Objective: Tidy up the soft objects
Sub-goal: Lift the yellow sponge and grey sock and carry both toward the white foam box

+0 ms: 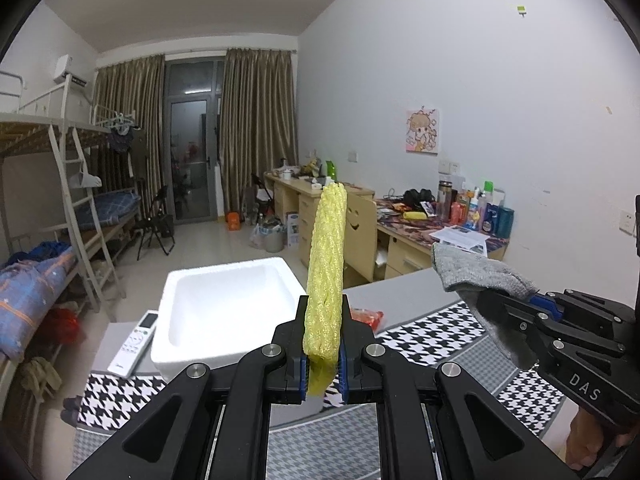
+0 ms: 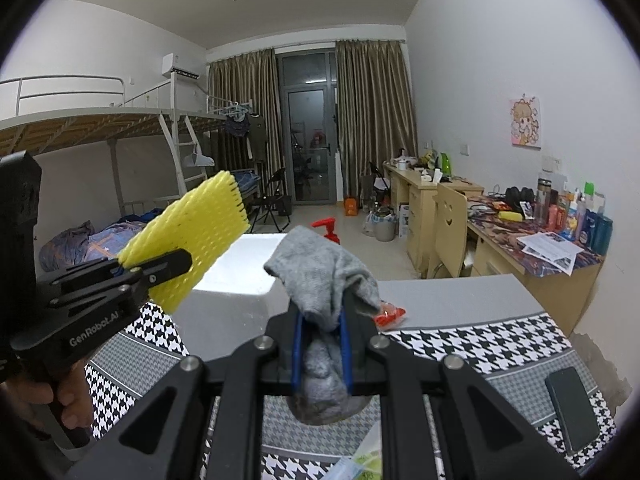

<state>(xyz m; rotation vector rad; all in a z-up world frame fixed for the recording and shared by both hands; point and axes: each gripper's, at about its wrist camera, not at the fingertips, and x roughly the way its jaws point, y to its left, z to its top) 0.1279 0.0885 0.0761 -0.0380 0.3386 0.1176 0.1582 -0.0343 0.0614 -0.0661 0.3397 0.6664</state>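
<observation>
Left gripper [image 1: 323,344]: jaws pinched yellow foam net [image 1: 326,268], long axis pointing straight ahead, upward.
Right gripper [image 2: 320,344]: jaws pinched grey sock [image 2: 320,276], bunched.

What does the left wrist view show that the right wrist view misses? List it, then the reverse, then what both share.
Only the left wrist view shows the white remote control beside the foam box.

Only the right wrist view shows the dark phone on the checked cloth and a red pump top.

Both show the left gripper clamping the yellow foam net and the right gripper clamping the grey cloth.
</observation>
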